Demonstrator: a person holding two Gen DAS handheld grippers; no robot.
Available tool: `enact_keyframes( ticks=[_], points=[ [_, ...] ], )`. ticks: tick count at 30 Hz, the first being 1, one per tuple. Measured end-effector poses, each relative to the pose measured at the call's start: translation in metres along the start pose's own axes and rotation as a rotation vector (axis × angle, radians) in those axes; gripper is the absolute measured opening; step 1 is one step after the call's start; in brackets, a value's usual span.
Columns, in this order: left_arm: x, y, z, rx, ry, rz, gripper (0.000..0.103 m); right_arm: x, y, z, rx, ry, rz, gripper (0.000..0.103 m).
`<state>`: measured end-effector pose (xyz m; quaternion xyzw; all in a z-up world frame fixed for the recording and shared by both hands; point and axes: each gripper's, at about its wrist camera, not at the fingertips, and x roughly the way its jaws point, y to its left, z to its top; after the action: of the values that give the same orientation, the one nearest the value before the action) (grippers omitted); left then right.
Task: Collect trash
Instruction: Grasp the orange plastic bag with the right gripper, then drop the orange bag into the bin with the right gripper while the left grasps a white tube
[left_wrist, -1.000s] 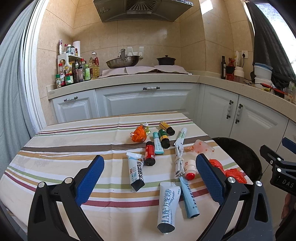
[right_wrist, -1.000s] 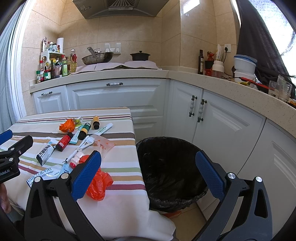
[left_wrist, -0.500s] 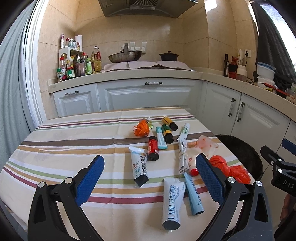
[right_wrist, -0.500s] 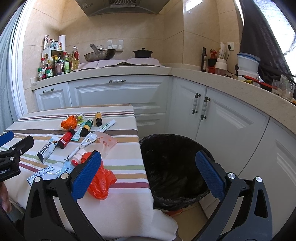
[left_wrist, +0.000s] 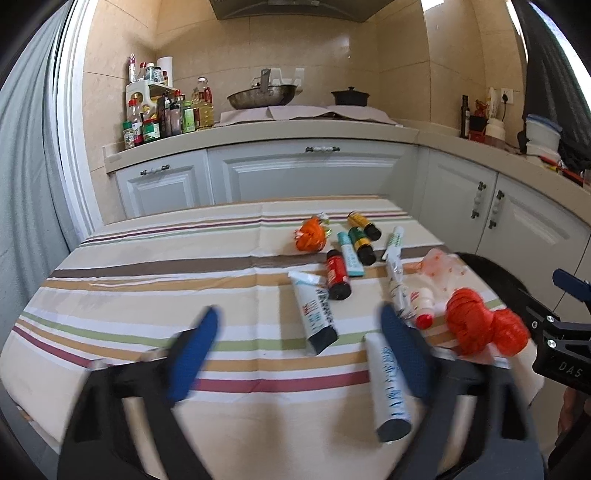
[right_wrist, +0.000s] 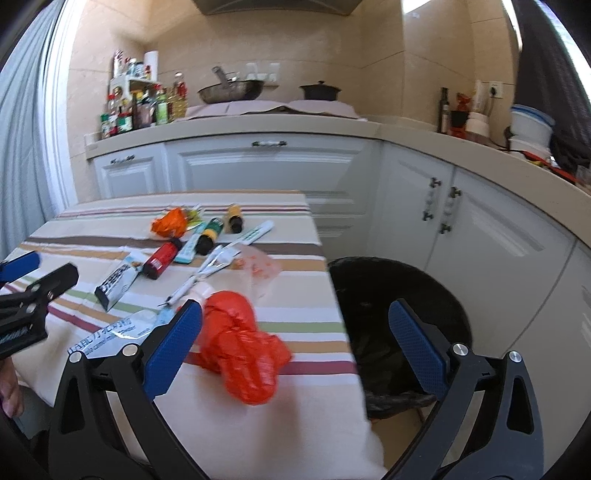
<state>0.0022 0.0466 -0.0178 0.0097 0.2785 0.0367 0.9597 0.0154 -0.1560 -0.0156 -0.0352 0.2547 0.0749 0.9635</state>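
The crumpled red plastic bag lies at the lower centre of the right wrist view, on the near right corner of the striped tablecloth, close to the table's edge. Its long axis runs from upper left to lower right in that frame, the fatter end pointing toward the black-lined trash bin that stands on the floor just beside the table, at centre right.

The right gripper has its blue pads spread wide and holds nothing; the left pad sits right against the bag's left side in the frame, and most of the bag falls inside the gap, though whether pad and bag touch cannot be told. In the left wrist view the same bag shows at the right edge, outside the left gripper, whose blurred pads are also apart and empty, with a white tube lying near its right pad.

So the right hand looks the nearer one, and the bag probably wants closing across its short width, then a short carry rightward to the bin.
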Motion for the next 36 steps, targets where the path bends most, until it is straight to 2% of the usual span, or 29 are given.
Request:
enact_keyframes(
  ticks=[2,5,10,13,16,20,31,36],
  points=[
    [0.004,0.006,-0.002,-0.008,0.022,0.000,0.068,0.004,0.006,-0.001,-0.015,0.009,0.010,0.096],
    [0.007,0.015,-0.006,-0.024,0.032,0.011,0.068,0.013,0.016,-0.002,-0.034,0.033,0.032,0.085],
    [0.009,0.025,-0.010,-0.043,0.036,0.023,0.068,0.026,0.025,-0.006,-0.049,0.075,0.049,0.082],
    [0.012,0.028,-0.013,-0.053,0.051,0.016,0.070,0.035,0.029,-0.009,-0.060,0.106,0.060,0.072],
    [0.012,0.026,-0.014,-0.052,0.052,0.000,0.073,0.042,0.031,-0.012,-0.064,0.134,0.077,0.056],
    [0.009,0.020,-0.014,-0.038,0.040,-0.016,0.076,0.040,0.031,-0.015,-0.068,0.124,0.098,0.038],
    [0.003,-0.008,-0.015,-0.019,0.055,-0.067,0.078,0.023,0.009,-0.018,-0.030,0.091,0.077,0.037],
    [0.005,-0.021,-0.022,-0.006,0.086,-0.094,0.077,0.015,-0.003,-0.022,-0.006,0.079,0.066,0.037]
  ],
)
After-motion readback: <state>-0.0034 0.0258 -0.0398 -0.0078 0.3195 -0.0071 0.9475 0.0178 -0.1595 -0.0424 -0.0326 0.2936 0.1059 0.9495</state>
